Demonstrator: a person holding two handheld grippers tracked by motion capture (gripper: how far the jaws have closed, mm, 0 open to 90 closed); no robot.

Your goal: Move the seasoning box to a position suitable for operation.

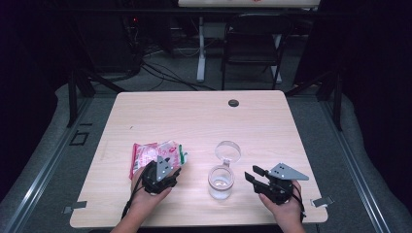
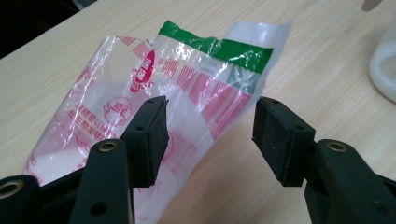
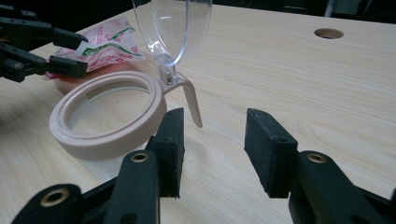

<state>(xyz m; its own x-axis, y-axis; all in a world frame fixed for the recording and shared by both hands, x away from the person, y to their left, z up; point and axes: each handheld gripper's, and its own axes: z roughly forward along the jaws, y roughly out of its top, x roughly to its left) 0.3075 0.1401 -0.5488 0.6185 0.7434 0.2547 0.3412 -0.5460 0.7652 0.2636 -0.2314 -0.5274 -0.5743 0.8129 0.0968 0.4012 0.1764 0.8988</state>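
Plastic bag (image 2: 154,107) lies flat on the bench (image 1: 194,116) at front left, thin, crinkly, slippery, partly filled with something white; I'd pinch the loose green-banded top edge, not the belly. My left claw (image 2: 210,135) hangs just over its near end, jaws apart, nothing held, hand low, pointing forward. Clear jar (image 1: 221,182) with flipped-up lid (image 1: 228,151) stands mid-front, rigid, probably fragile. My right claw (image 3: 212,144) sits beside it, jaws apart, empty, angled toward the jar.
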